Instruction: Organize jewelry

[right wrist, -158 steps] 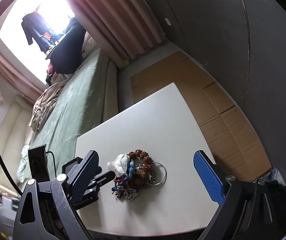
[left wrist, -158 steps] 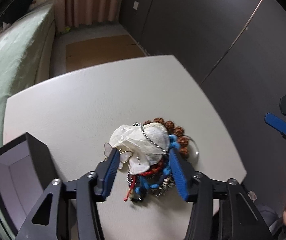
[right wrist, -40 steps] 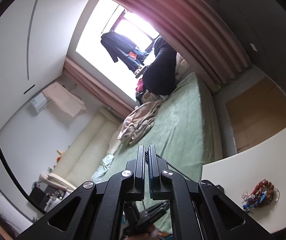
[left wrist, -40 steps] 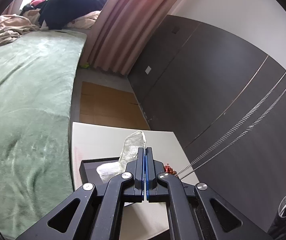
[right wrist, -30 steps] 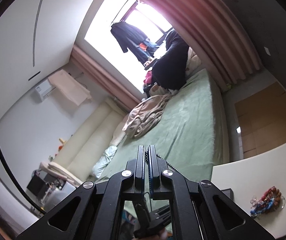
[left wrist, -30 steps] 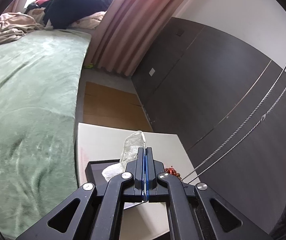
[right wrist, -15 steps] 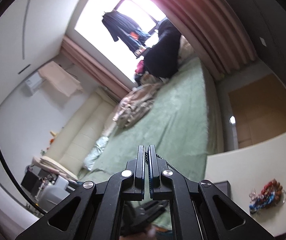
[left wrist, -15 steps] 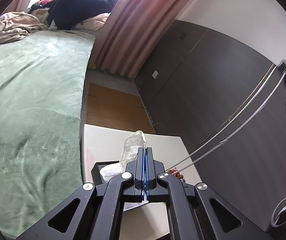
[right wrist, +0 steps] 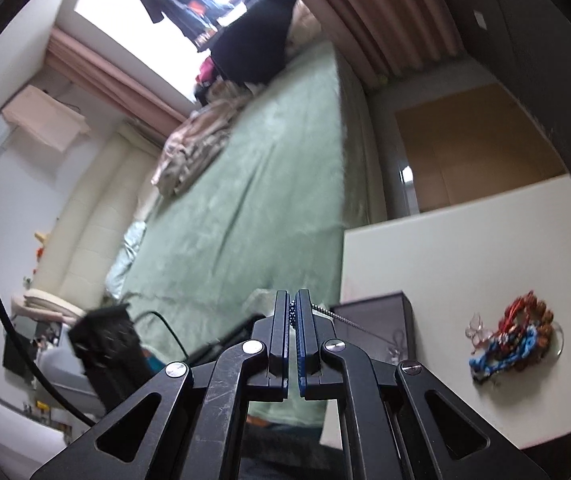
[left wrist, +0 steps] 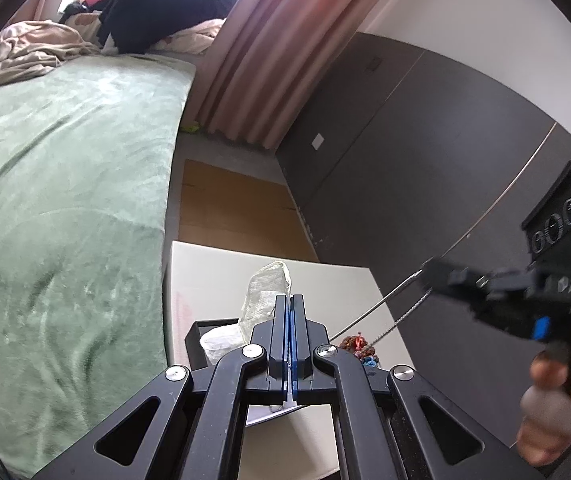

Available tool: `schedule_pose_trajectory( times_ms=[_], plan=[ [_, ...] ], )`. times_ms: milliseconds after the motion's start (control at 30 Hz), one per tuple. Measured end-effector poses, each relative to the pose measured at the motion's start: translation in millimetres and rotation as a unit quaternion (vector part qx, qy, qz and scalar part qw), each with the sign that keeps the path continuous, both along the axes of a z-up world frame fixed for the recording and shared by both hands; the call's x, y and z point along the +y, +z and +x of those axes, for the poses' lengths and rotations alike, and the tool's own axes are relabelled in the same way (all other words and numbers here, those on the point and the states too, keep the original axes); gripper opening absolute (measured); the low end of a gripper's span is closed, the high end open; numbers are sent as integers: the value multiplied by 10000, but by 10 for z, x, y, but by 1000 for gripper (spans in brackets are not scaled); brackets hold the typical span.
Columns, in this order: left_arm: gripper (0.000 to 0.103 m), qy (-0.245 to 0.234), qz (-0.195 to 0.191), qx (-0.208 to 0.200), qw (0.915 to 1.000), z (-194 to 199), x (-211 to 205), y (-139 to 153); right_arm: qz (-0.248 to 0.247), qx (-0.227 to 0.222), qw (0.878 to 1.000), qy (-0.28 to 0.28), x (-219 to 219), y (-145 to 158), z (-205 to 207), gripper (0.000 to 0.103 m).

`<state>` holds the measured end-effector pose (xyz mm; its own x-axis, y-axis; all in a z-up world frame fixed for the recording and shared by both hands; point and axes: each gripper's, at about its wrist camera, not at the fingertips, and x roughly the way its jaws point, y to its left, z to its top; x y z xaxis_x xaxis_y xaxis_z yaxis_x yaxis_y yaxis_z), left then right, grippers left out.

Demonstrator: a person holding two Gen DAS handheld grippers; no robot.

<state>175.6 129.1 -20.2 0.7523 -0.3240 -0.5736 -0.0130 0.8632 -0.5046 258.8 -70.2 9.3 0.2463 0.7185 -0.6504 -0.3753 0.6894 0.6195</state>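
My left gripper [left wrist: 290, 300] is shut on a clear plastic bag [left wrist: 266, 292] and holds it above the open dark jewelry box [left wrist: 213, 340]. A silver chain [left wrist: 389, 312] runs from near the bag to my right gripper [left wrist: 431, 270], seen at the right of the left wrist view. In the right wrist view my right gripper [right wrist: 294, 312] is shut on the chain [right wrist: 341, 318], above the box [right wrist: 381, 324]. A pile of beaded bracelets [right wrist: 513, 340] lies on the white table [right wrist: 465, 248]; it also shows in the left wrist view [left wrist: 359, 348].
A green bed [left wrist: 57, 200] runs along the table's left side. Dark cabinet doors [left wrist: 425, 184] stand behind the table. Brown cardboard [left wrist: 229, 208] lies on the floor beyond it. A person's hand [left wrist: 557, 404] holds the right gripper.
The right gripper has come down and closer to the left one, so the chain between them is shorter and lower. The left gripper still holds the bag over the box.
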Motion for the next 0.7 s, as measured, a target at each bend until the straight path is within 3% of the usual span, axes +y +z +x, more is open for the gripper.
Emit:
schedule_pose_trajectory(
  times_ms=[133, 200, 267, 333, 700],
  plan=[
    [0, -52, 67, 149, 9999, 61, -71, -75, -170, 393, 9990, 94, 15, -257, 98, 6],
    [0, -92, 114, 215, 9997, 93, -124, -114, -155, 573, 9982, 117, -14, -357, 137, 15],
    [0, -133, 168, 295, 9993, 128, -184, -153, -198, 556, 9983, -2, -136, -423, 166, 53],
    [0, -185, 240, 384, 9988, 163, -256, -197, -323, 407, 9985, -180, -260, -461, 179, 71],
    [0, -468, 771, 1072, 9901, 446, -696, -569, -416, 418, 9959, -680, -952, -569, 321, 74]
  ],
)
